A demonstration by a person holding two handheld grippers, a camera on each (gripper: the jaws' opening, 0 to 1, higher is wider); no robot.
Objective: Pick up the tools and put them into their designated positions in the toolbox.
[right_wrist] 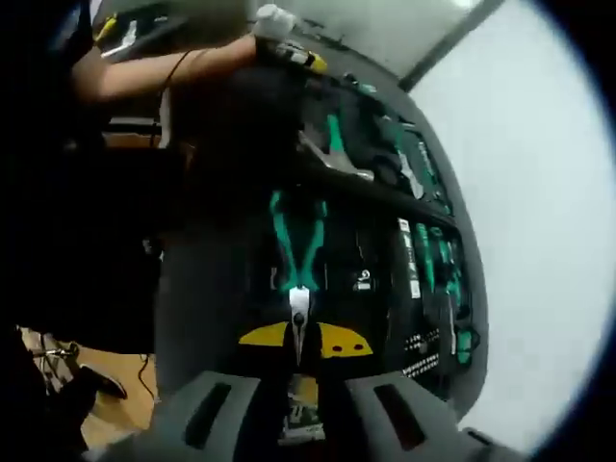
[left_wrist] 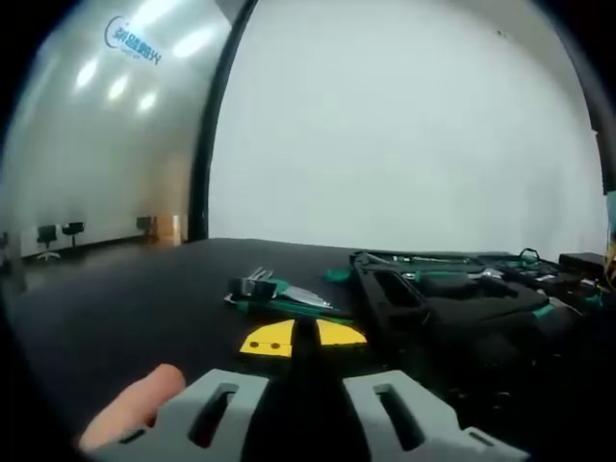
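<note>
Left tool (left_wrist: 303,358), grey with yellow jaw tips, rises from the bottom of the left gripper view with its jaws drawn narrow, tips nearly meeting and nothing between them. A fingertip (left_wrist: 135,404) of the person shows at its lower left. Beyond the tips, on the dark matte worktop (left_wrist: 125,298), lies a small green-handled hand tool with shiny metal prongs (left_wrist: 274,292), apart from the jaws. Just right of it sits the open black toolbox with moulded foam recesses (left_wrist: 452,298), with more green-handled tools along its far edge; which ones they are is too small to tell

Right tool (right_wrist: 298,351), seen in the right gripper view, is closed on a pair of green-handled long-nose pliers (right_wrist: 296,260), gripping them at the metal nose, with the handles pointing away over the toolbox (right_wrist: 375,250). Several recesses there hold green-handled tools, including a row of screwdrivers (right_wrist: 428,260) to the right of the pliers. At the top of this view the person's bare arm (right_wrist: 144,72) reaches across to the other gripper (right_wrist: 284,43)
</note>
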